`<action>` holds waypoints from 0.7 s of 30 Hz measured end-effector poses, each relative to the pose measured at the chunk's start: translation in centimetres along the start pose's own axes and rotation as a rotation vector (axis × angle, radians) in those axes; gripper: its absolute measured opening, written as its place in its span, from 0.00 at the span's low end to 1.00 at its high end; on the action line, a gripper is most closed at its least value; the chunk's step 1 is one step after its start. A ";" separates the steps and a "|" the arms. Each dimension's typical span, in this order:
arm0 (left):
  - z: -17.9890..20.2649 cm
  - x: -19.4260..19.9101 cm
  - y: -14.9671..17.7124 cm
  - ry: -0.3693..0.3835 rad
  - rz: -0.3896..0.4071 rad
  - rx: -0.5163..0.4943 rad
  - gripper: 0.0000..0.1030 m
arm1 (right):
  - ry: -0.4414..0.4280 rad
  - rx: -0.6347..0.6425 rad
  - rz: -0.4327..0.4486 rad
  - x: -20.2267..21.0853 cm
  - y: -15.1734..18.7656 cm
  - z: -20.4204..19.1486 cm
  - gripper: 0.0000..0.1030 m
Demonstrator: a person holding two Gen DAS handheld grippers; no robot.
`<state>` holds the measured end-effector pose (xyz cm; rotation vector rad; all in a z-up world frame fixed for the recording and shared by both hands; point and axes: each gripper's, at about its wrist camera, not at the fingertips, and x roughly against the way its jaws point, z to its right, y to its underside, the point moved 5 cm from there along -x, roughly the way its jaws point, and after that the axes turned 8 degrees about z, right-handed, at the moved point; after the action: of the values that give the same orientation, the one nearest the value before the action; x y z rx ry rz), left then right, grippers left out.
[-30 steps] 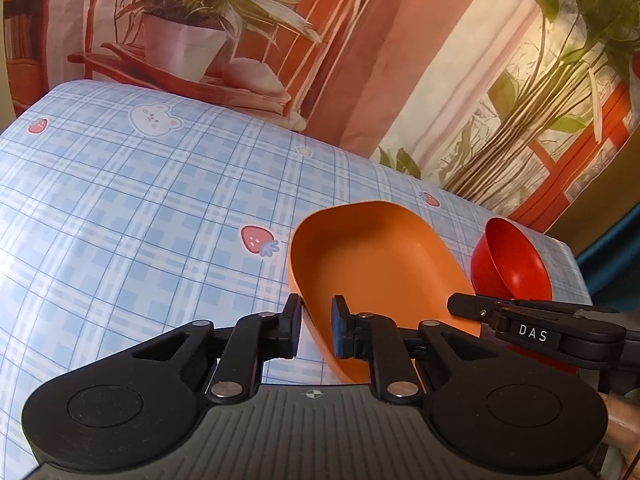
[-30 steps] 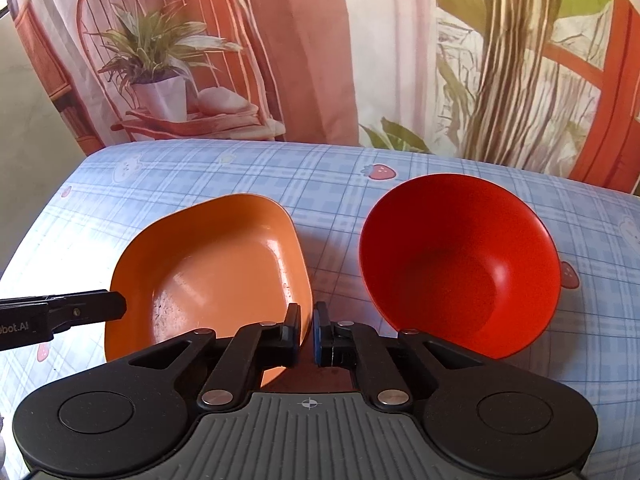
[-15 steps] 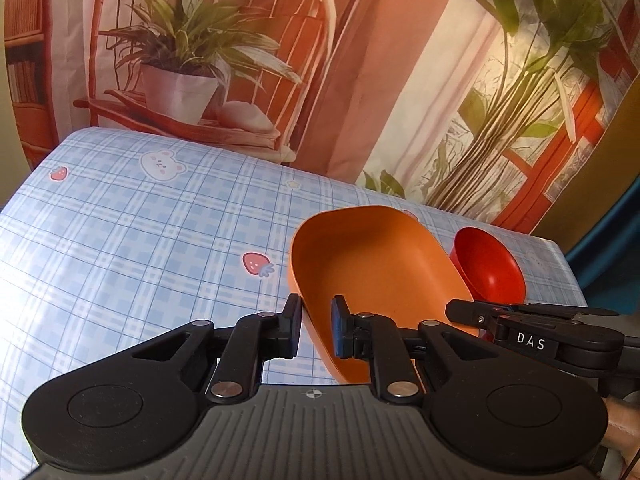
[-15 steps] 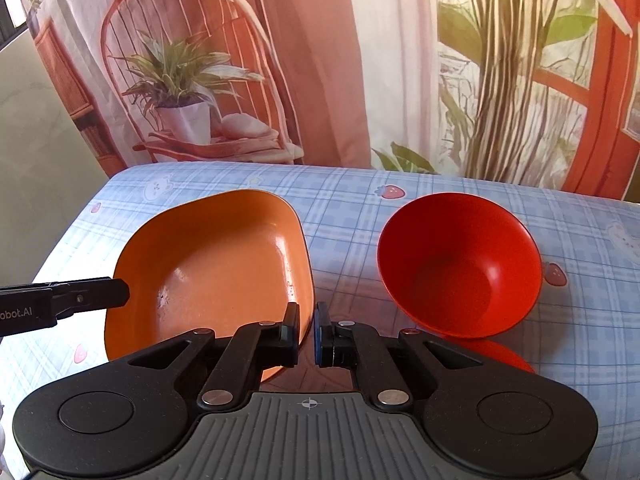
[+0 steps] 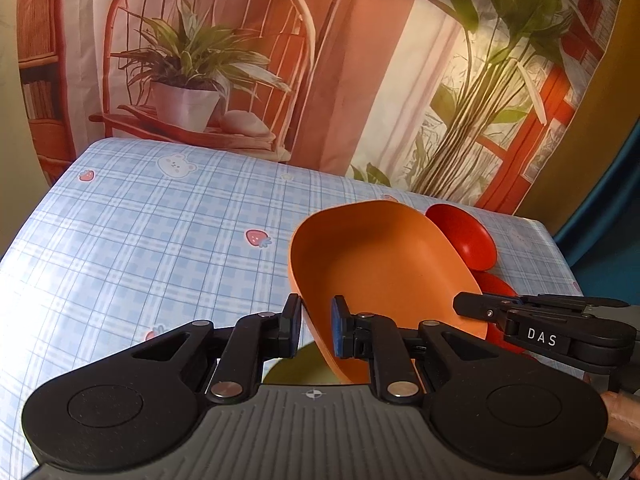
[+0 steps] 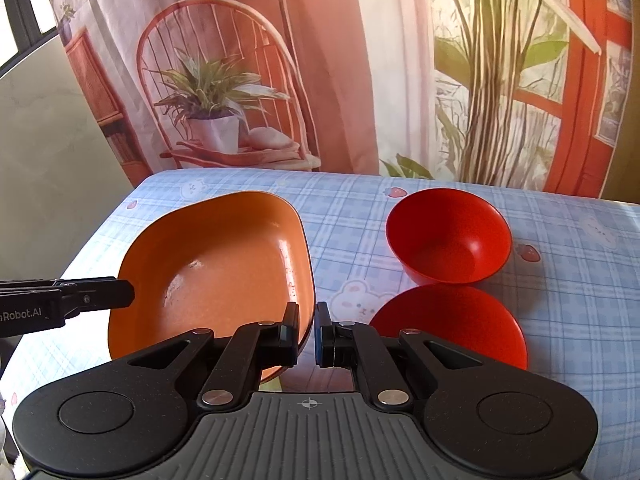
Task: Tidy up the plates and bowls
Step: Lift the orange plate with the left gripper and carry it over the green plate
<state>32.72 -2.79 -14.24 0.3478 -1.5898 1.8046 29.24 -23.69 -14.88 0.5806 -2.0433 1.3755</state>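
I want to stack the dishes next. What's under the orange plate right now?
The orange plate is lifted, gripped at its rims by both claws. Below its near edge in the left wrist view shows a yellow-green patch, maybe another dish; most is covered.

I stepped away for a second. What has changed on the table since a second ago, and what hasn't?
The orange plate, gripped at its edges by the left gripper and right gripper, has risen with both cameras. That uncovered a second red dish below the red bowl and something green beneath. Both grips stayed clamped; the red bowl stayed put.

Printed backdrop curtain (image 6: pixel 328 60) w/ chair & plants behind blue plaid tablecloth (image 5: pixel 140 248), sunlit
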 end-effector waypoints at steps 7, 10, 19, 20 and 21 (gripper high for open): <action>0.9 2.2 1.4 0.001 0.010 -0.021 0.17 | 0.003 -0.002 0.007 2.6 1.7 -0.4 0.07; 1.0 2.8 2.0 0.002 0.009 -0.021 0.17 | 0.006 0.003 0.012 3.5 2.3 -0.6 0.07; 1.4 4.0 3.5 0.013 -0.002 -0.027 0.17 | 0.012 0.002 0.013 5.3 4.0 -1.3 0.07; 1.4 4.1 3.6 0.015 -0.003 -0.029 0.17 | 0.013 0.000 0.012 5.4 4.2 -1.3 0.07; 1.5 4.2 3.8 0.016 -0.005 -0.030 0.17 | 0.013 -0.002 0.011 5.6 4.3 -1.2 0.07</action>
<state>26.90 -2.89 -14.21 0.3222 -1.6012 1.7740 22.66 -21.10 -13.58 0.5592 -2.0406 1.3794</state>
